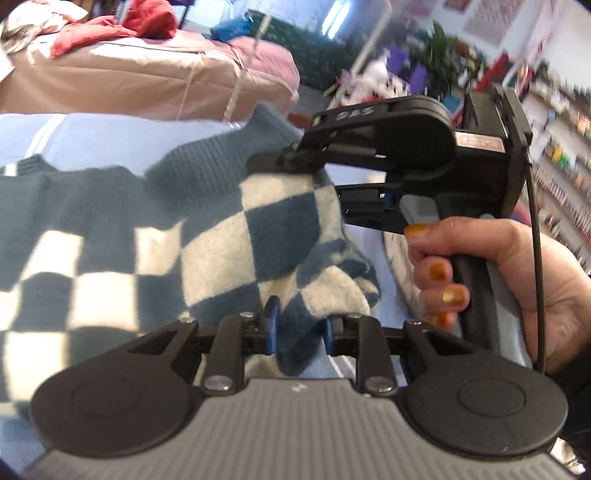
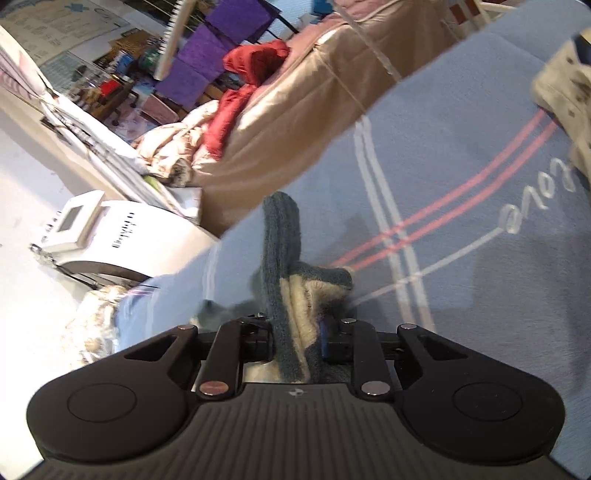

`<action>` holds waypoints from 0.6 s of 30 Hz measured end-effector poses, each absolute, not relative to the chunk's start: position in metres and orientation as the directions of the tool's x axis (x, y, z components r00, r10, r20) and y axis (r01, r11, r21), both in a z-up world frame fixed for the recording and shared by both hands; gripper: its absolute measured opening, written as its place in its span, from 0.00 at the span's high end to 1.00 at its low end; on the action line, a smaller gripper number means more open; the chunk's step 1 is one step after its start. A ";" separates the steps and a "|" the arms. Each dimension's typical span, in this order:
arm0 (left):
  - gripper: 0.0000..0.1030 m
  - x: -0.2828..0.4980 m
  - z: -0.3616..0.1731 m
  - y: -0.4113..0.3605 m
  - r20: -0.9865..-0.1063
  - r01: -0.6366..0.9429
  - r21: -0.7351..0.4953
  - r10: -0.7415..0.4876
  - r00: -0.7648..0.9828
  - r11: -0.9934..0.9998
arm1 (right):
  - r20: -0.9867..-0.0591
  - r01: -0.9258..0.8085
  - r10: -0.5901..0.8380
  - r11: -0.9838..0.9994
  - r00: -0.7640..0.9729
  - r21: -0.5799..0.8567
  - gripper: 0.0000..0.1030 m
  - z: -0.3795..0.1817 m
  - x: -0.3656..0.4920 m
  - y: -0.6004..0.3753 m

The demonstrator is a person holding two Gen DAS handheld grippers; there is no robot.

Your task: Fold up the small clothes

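A blue and cream checkered knit garment point(image 1: 122, 236) lies spread on a light blue blanket point(image 1: 99, 136). My left gripper point(image 1: 300, 328) is shut on a bunched edge of it, low in the left wrist view. My right gripper point(image 1: 291, 162) appears above it in that view, shut on another part of the same edge, a hand on its handle. In the right wrist view my right gripper point(image 2: 298, 339) pinches a fold of the garment point(image 2: 284, 266), blue outside and cream inside, lifted above the blanket point(image 2: 461, 177).
A tan covered bed or table point(image 1: 140, 81) with red clothing point(image 1: 147, 18) stands beyond the blanket. A beige patterned cloth point(image 2: 565, 96) lies at the blanket's far right. A white machine point(image 2: 110, 236) stands on the floor to the left. Shelves point(image 1: 561, 147) fill the right background.
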State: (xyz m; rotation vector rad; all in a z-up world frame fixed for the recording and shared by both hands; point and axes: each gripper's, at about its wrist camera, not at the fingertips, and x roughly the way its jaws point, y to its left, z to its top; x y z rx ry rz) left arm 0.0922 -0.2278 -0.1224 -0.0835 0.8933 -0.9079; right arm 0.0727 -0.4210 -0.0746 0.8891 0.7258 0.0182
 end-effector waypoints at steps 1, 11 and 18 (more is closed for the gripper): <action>0.78 0.093 -0.117 -0.217 -0.623 0.640 -0.422 -0.718 0.309 0.641 | -0.553 0.261 0.318 0.635 0.770 0.727 0.64 -0.067 0.077 -0.415; 0.78 0.107 -0.086 -0.090 -0.534 0.477 -0.495 -0.687 0.493 0.726 | -0.486 0.135 0.438 0.622 0.757 0.772 0.64 -0.037 0.132 -0.320; 0.78 0.118 -0.086 -0.017 -0.542 0.351 -0.475 -0.583 0.605 0.807 | -0.467 0.086 0.505 0.607 0.725 0.790 0.64 -0.043 0.163 -0.266</action>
